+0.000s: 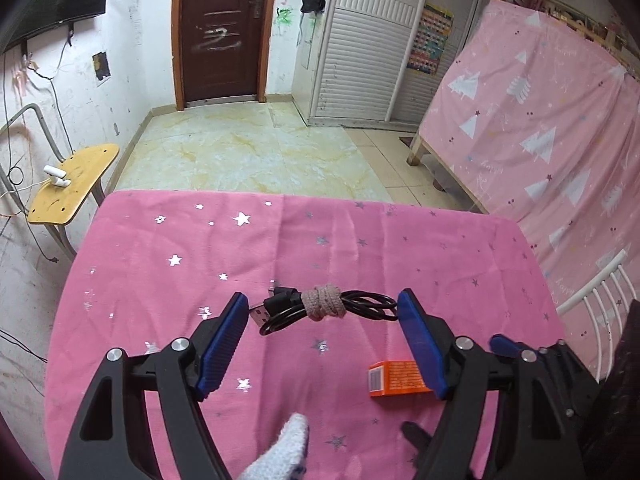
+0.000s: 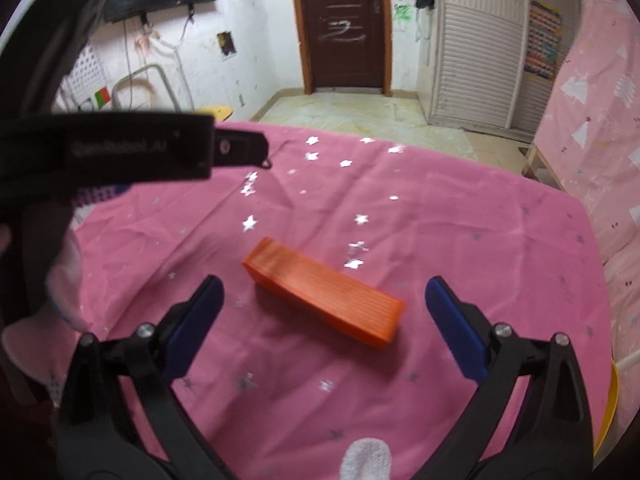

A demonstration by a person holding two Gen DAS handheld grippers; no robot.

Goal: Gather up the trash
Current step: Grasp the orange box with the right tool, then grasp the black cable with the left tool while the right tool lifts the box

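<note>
Currently my right gripper [image 2: 320, 300] hangs over the pink star-printed tablecloth [image 2: 460, 220] with its blue-padded fingers [image 2: 456, 328] spread wide and holding nothing. A small orange rectangular cardboard box [image 2: 322, 292] lies flat between them, slanting across the gap and clear of both pads. My left gripper [image 1: 322, 312] is partly open and also empty. A coiled black USB cable bound with a pink hair tie [image 1: 320, 306] lies just beyond its fingertips, spanning the gap. In that view the same box sits beside the right-hand finger, partly hidden behind it.
</note>
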